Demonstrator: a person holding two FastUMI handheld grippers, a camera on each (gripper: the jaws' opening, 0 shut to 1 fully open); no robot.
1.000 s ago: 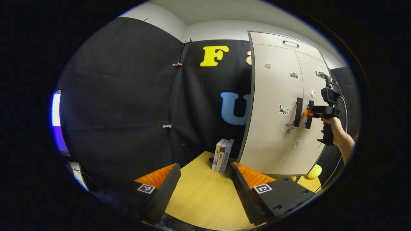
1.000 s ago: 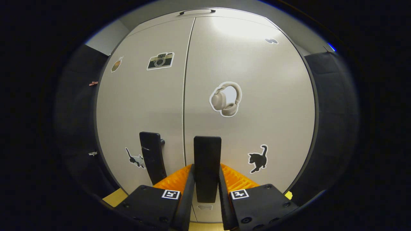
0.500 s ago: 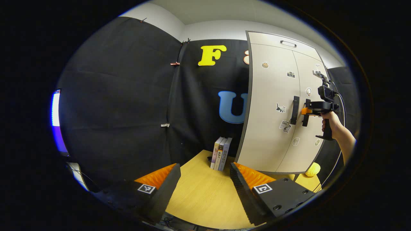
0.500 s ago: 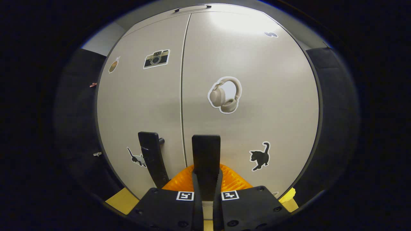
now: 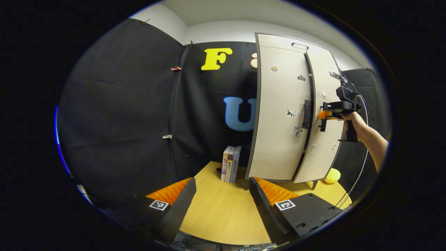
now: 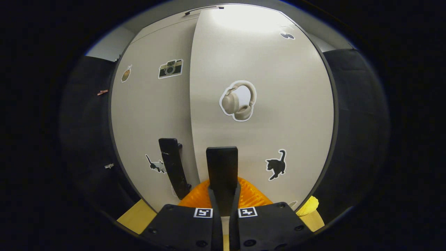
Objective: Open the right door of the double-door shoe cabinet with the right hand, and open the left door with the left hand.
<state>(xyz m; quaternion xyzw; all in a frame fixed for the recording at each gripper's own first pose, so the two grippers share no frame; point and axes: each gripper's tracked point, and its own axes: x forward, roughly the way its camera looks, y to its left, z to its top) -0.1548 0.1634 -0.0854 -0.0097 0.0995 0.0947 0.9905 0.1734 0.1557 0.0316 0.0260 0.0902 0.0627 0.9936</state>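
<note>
- My right gripper (image 6: 223, 195) is clamped on the right door handle (image 6: 222, 167) of the shoe cabinet (image 5: 278, 45); both fingers press against the dark upright bar, one on each side.
- In the left gripper view the same gripper (image 5: 322, 116) shows far off at the handle, gripped by my hand (image 5: 350, 122).
- The right door (image 6: 264, 104) stands ajar: its inner edge sits forward of the left door (image 6: 153, 115), and a dark gap shows between the two in the left gripper view.
- The left door is flush with the cabinet frame. Its handle (image 6: 173, 165) is untouched, just beside the one I hold.
- My left gripper (image 5: 219, 205) hangs over the wooden surface (image 5: 223, 212), well apart from the cabinet. Its fingers are spread wide with nothing between them.
- The cabinet stands on the surface against the black cloth wall.
- Stickers on the doors: a headphone sticker (image 6: 238, 101) and a black cat sticker (image 6: 276, 164) on the right door, a camera sticker (image 6: 170, 68) on the left.
- Three books (image 5: 230, 168) stand upright beside the cabinet's left side.
- A yellow object (image 5: 331, 175) lies at the cabinet's right foot; what it is I cannot tell.
</note>
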